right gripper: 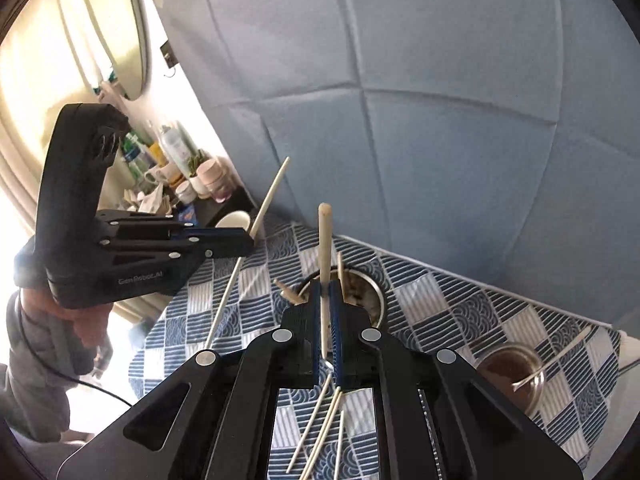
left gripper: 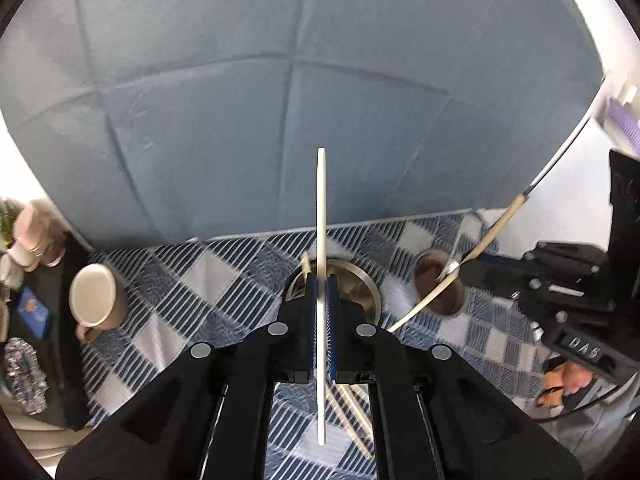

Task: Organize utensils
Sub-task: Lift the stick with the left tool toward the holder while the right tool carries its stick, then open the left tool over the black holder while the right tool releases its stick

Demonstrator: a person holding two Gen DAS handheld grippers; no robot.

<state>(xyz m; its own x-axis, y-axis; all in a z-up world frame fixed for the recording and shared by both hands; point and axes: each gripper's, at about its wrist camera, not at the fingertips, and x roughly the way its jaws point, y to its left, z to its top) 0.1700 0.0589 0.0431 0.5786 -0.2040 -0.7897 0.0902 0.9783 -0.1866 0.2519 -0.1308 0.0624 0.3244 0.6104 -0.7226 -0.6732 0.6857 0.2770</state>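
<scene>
Your left gripper [left gripper: 321, 292] sits in the lower middle of the left camera's picture, and its two blue pads are squeezed tight on a long white stick [left gripper: 321, 216]. The stick stands straight up and down in that picture, poking out above the pads and below them. In the right camera's picture you can see the same left gripper [right gripper: 250, 242] at the left side, with the white stick [right gripper: 269, 194] slanting up toward the blue padded wall [right gripper: 440, 80]. Your right gripper [right gripper: 329, 300] is in the lower middle of its own picture, and its pads are pinching a tan stick [right gripper: 325, 240] that points up, with its blunt end near the middle of the frame. From the left camera, the right gripper [left gripper: 460, 268] shows at the right edge, and the tan stick [left gripper: 494, 228] leans up and to the right. Just past both sets of pads is a round metal cup [right gripper: 372, 296] on the blue and white checked cloth [right gripper: 460, 304]. The metal cup [left gripper: 360, 284] shows right behind the left pads too. A second cup with a brown inside [right gripper: 516, 372] stands at the lower right, with a thin stick resting across it. More loose sticks [right gripper: 320, 432] lie on the cloth under the right gripper, at the bottom of the frame. A tan mug [left gripper: 96, 298] lies tipped on its side at the left of the left camera's picture.
</scene>
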